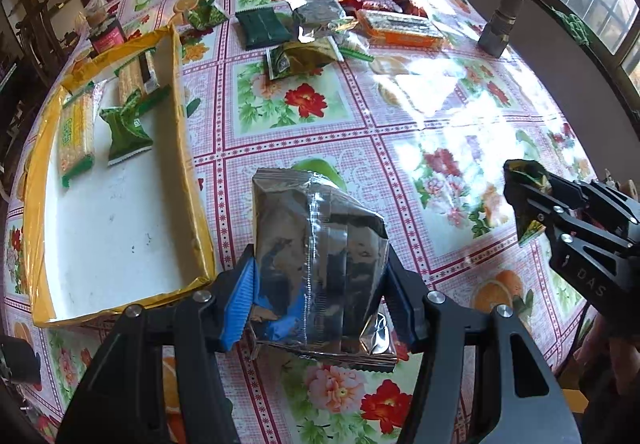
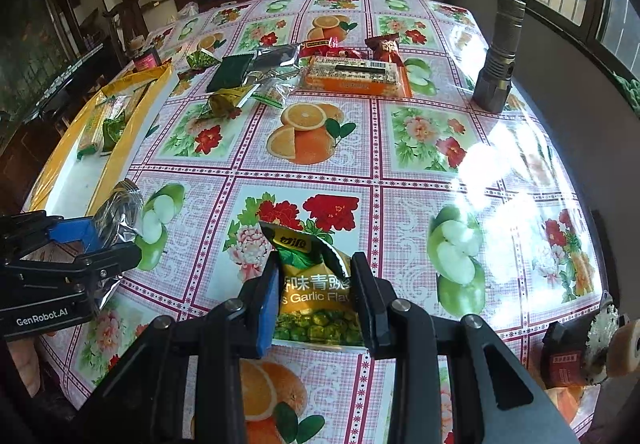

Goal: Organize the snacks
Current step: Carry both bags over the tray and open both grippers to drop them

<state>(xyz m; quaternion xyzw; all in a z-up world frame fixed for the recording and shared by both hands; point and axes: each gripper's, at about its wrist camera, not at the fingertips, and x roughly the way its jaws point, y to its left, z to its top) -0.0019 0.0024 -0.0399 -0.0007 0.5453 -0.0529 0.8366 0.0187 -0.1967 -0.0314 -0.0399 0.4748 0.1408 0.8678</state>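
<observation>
1. The left tongs (image 1: pixel 320 280) sit at the bottom centre of the left wrist view, closed onto a silver foil packet (image 1: pixel 316 256); the blue pads press both its sides, and the packet stands up between the fingers above the worktop (image 1: pixel 400 148).
2. The right tongs (image 2: pixel 316 300) sit at the bottom centre of the right wrist view, narrowed onto a yellow-green pea snack bag (image 2: pixel 314 296) with "Garlic" printed on it; the bag is pinched on both sides.
3. In the left wrist view the right tongs show at the right edge with that bag's crumpled end sticking out at their tip.
4. In the right wrist view the left tongs show at the left edge, the foil packet jutting from them just beside the near corner of the tray.
5. A yellow-rimmed tray (image 1: pixel 180 92) with a white floor lies at the left of the left wrist view; in it are two cracker packs (image 1: pixel 76 132) and a small green packet (image 1: pixel 128 132), all in its far half.
6. A loose heap of snacks (image 1: pixel 320 28) lies on the worktop at the upper centre, with an orange box (image 1: pixel 400 30) at its right side and a dark green packet (image 1: pixel 262 28) at its left.
7. A metal flashlight (image 2: pixel 498 56) stands upright at the upper right of the right wrist view, apart from the heap.
</observation>
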